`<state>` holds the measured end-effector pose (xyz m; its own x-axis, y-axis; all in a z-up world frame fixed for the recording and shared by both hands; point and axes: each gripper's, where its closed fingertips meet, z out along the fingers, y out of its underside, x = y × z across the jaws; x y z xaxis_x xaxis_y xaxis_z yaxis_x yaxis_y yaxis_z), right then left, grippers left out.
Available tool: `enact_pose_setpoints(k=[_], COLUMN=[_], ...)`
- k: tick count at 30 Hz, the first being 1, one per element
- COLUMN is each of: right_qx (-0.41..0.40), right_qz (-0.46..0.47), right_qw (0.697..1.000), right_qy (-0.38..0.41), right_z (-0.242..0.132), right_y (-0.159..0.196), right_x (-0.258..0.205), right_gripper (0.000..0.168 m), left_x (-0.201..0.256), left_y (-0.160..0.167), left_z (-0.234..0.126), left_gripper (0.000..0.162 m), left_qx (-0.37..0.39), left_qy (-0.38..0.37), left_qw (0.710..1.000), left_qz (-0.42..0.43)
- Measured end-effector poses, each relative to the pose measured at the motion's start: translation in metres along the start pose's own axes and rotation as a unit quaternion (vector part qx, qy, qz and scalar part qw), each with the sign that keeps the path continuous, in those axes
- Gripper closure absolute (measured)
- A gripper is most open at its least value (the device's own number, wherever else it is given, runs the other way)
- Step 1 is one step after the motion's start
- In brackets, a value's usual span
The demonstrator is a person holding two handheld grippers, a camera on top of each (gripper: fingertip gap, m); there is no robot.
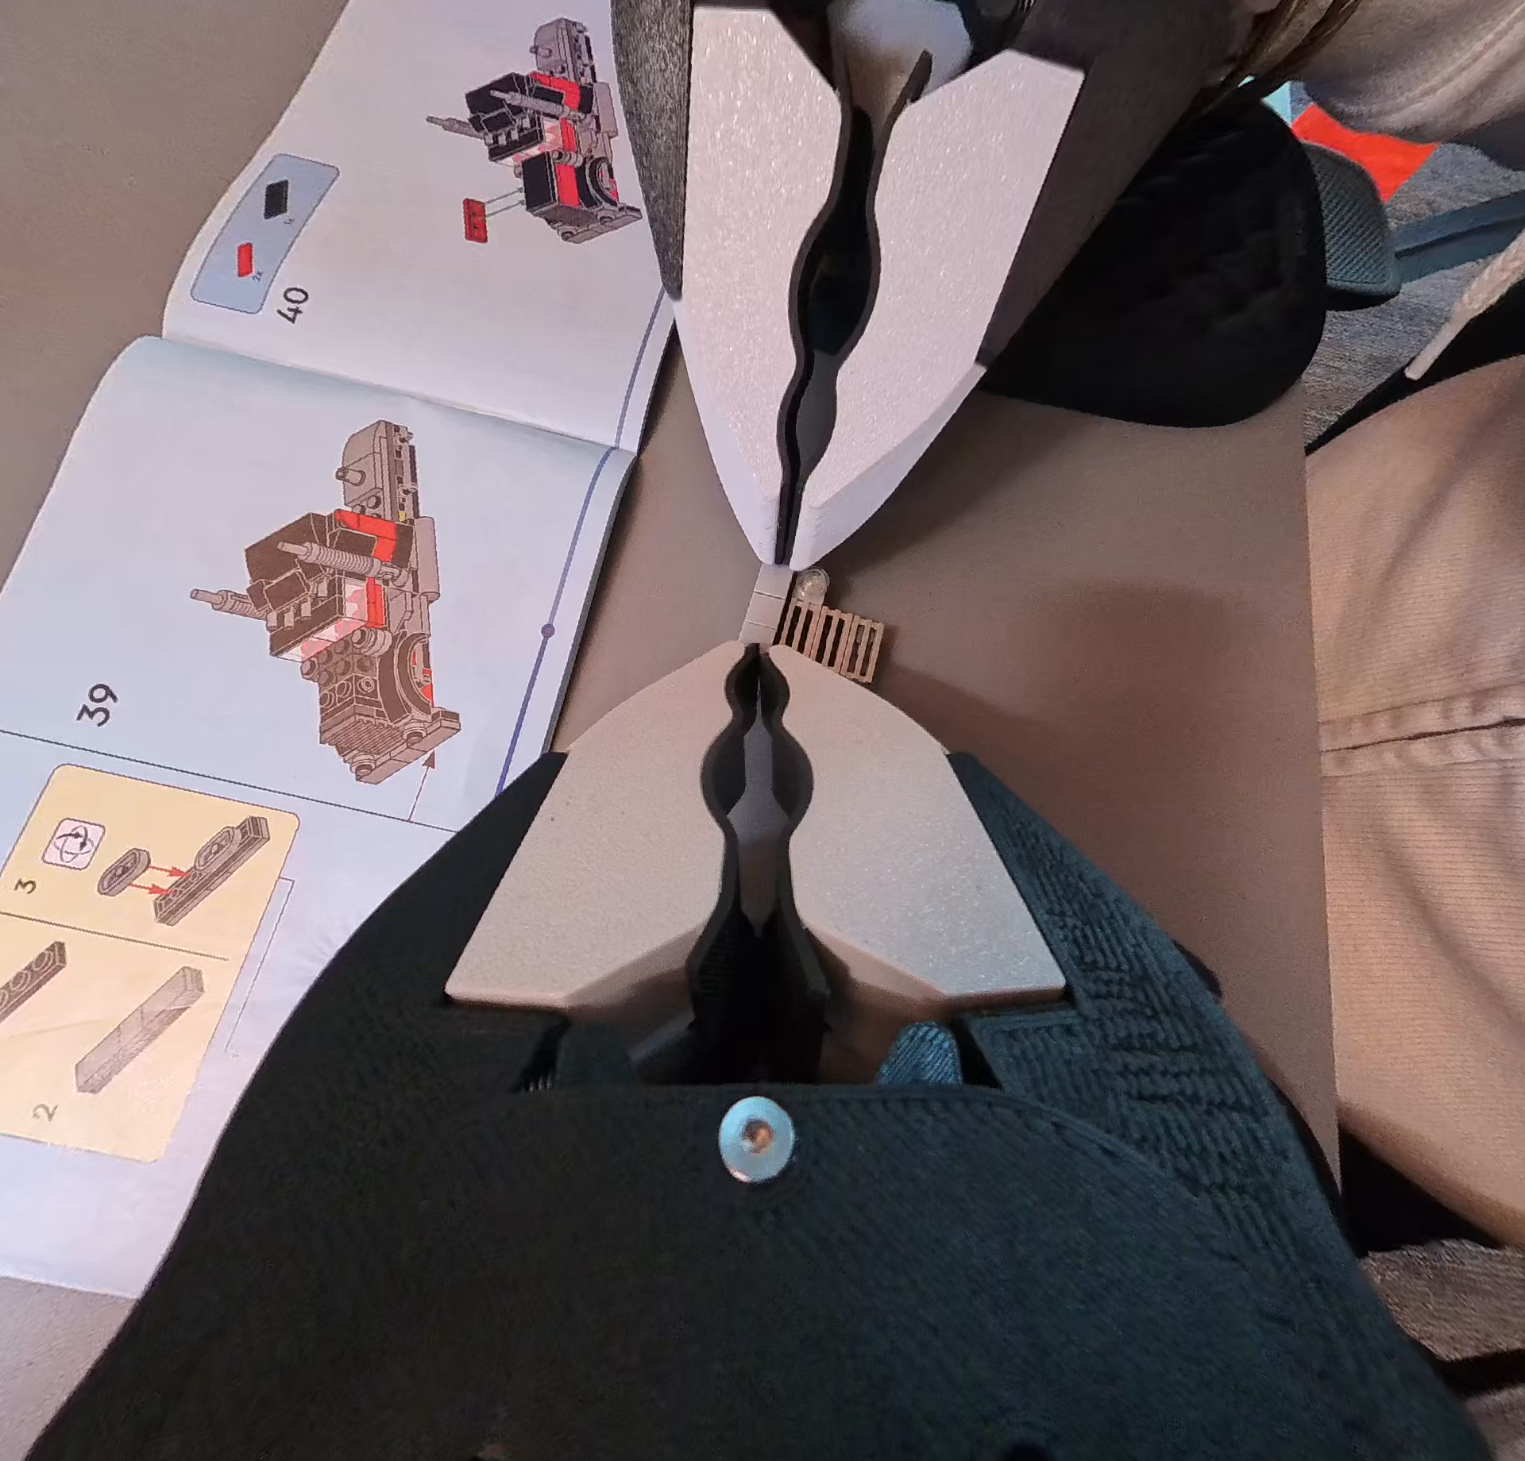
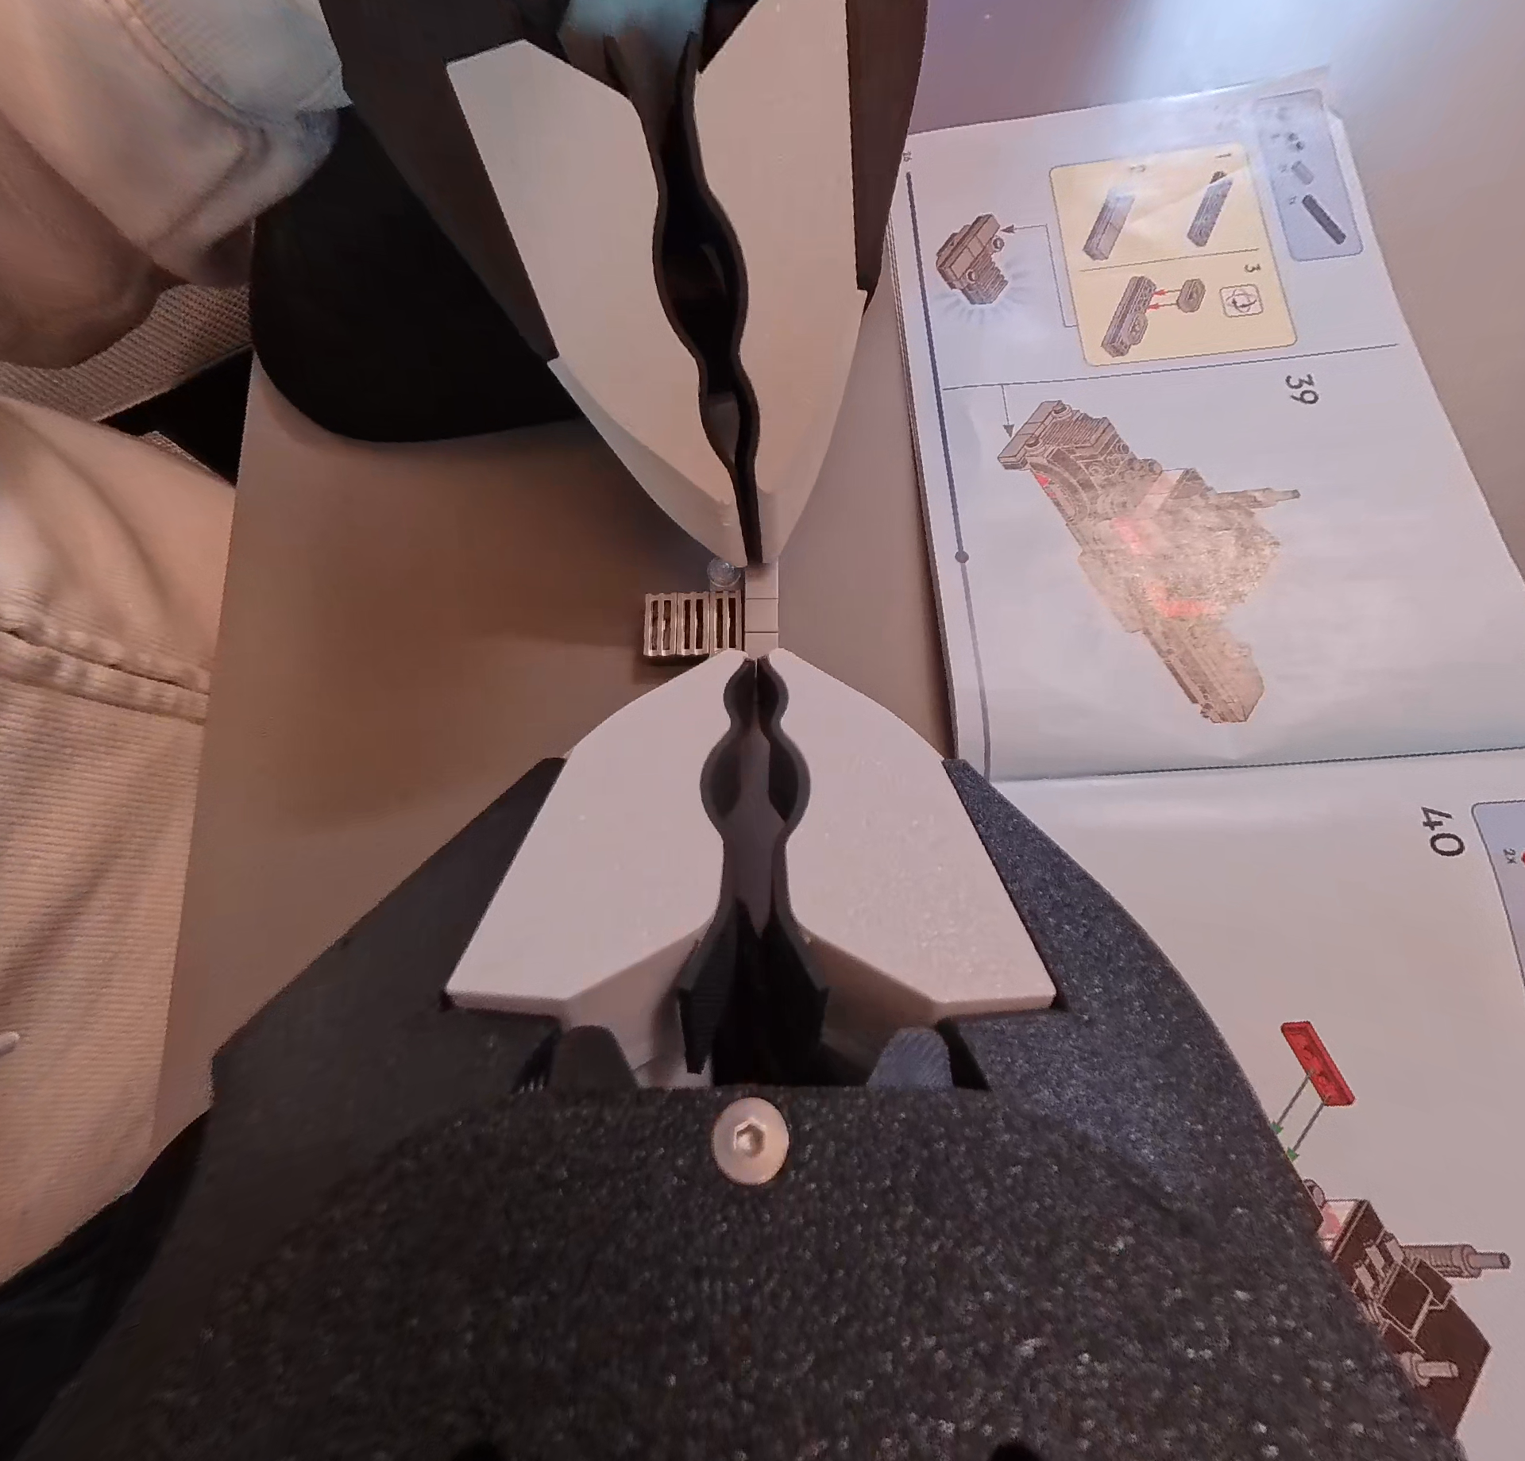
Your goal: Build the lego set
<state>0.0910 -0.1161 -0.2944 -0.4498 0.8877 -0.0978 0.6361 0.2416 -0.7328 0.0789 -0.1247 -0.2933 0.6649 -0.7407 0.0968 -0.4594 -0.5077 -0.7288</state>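
Observation:
A small light-grey lego strip (image 1: 766, 606) lies on the brown table, joined at its side to a tan grille piece (image 1: 833, 633). A clear round stud (image 1: 813, 582) sits by its far end. My left gripper (image 1: 755, 652) is shut, its tips at the strip's near end. My right gripper (image 1: 786, 559) faces it, shut, tips at the far end. In the right wrist view the strip (image 2: 761, 609), grille (image 2: 689, 619) and stud (image 2: 720, 572) lie between my right gripper (image 2: 755, 658) and the left one (image 2: 755, 555). The strip lies beyond both pairs of tips, not between the pads.
An open instruction booklet (image 1: 330, 514) lies on the table beside the grippers, also in the right wrist view (image 2: 1155, 514). The table's edge runs close by, with a person's beige clothing (image 1: 1419, 761) and a black chair (image 1: 1155, 266) beyond it. The tips of both grippers are at nearly the same place.

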Motion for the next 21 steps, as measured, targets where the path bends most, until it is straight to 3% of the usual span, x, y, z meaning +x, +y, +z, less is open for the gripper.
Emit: enact_pose_setpoints(k=[21], right_qx=[-0.01], right_qz=[-0.009], right_qw=[1.0], right_qy=[-0.004], right_z=[0.0018], right_y=[-0.0003], right_x=[-0.0015], right_gripper=[0.168], left_x=[0.0045], left_y=[0.0013], left_z=[0.0005], left_gripper=[0.161], left_qx=[-0.002], left_qy=[0.004], left_qw=[1.0], left_qz=[0.018])
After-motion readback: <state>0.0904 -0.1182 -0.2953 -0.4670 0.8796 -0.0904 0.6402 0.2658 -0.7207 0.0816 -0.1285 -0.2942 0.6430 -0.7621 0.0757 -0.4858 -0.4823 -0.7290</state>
